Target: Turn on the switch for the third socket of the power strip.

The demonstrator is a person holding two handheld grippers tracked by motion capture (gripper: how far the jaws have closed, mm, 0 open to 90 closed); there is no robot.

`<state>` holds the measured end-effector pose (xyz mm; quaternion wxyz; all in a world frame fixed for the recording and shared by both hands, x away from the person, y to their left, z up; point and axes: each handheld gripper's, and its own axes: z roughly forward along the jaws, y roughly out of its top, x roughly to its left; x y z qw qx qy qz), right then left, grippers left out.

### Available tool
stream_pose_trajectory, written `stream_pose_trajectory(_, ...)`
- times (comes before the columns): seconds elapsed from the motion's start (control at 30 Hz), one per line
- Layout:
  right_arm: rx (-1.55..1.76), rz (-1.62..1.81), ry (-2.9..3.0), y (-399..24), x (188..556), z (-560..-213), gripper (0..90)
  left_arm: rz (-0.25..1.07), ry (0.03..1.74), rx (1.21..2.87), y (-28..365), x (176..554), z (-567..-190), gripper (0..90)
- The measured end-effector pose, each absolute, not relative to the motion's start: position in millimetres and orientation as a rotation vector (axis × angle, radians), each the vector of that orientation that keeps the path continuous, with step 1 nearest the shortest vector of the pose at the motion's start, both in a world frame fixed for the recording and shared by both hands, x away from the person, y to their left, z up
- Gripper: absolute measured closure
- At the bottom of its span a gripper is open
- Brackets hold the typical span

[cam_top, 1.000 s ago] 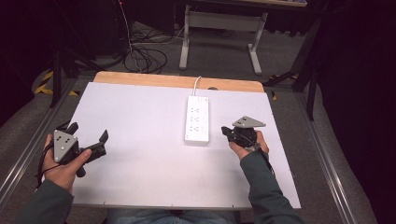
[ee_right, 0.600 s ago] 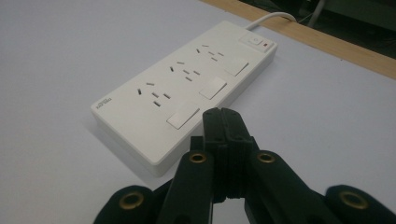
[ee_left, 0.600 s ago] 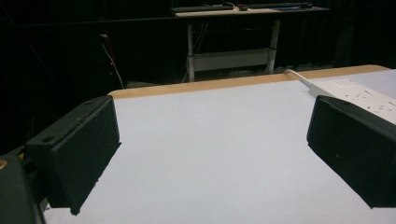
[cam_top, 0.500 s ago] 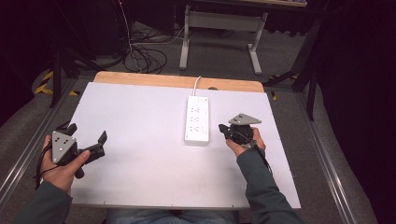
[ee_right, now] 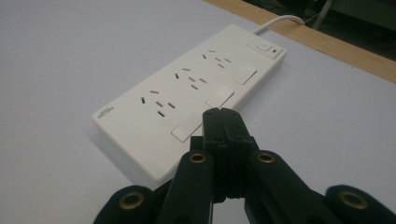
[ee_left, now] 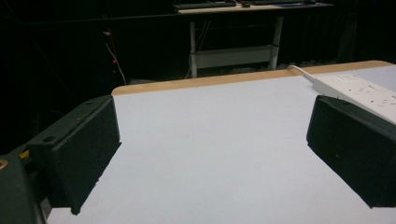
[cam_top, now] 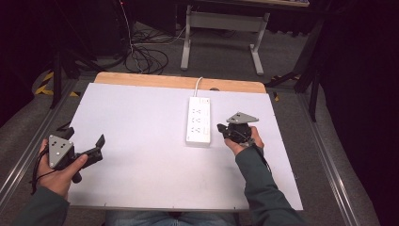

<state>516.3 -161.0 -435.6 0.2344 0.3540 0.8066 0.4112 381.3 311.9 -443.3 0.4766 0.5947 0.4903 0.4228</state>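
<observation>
While the left tongs sit at the lower left of the frame with black jaws spread wide over the white-topped table, the right tongs at centre right are pressed fully closed, holding nothing. Just beyond their tips, slightly above centre, lies the white rectangular plastic power strip, its cord running to the table's wooden far edge.

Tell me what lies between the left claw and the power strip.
Nothing: in the high view, the stretch of white table from the left claw to the power strip is bare.
</observation>
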Motion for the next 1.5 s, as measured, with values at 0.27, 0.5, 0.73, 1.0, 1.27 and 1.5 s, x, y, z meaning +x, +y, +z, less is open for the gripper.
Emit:
stream_pose_trajectory(0.27,0.960,1.130,2.225,-155.0,520.7,-435.0,90.0,1.044,1.208,1.447,316.2,376.4,-443.6,3.5)
stream_pose_trajectory(0.5,0.956,1.128,2.231,-151.4,524.4,-434.4,90.0,1.045,1.207,1.451,316.5,375.9,-443.8,3.6)
stream_pose_trajectory(0.73,0.938,1.120,2.249,-143.3,527.6,-435.2,90.0,1.049,1.211,1.449,317.6,374.8,-444.0,3.7)
stream_pose_trajectory(1.0,0.931,1.112,2.256,-139.8,531.7,-436.3,90.0,1.052,1.216,1.450,319.8,372.9,-443.6,3.7)
stream_pose_trajectory(1.27,0.931,1.099,2.275,-133.3,534.7,-438.4,90.0,1.048,1.215,1.453,319.5,373.5,-444.2,3.7)
stream_pose_trajectory(1.5,0.926,1.089,2.287,-129.9,535.0,-440.6,90.0,1.045,1.212,1.452,318.5,374.4,-444.4,3.9)
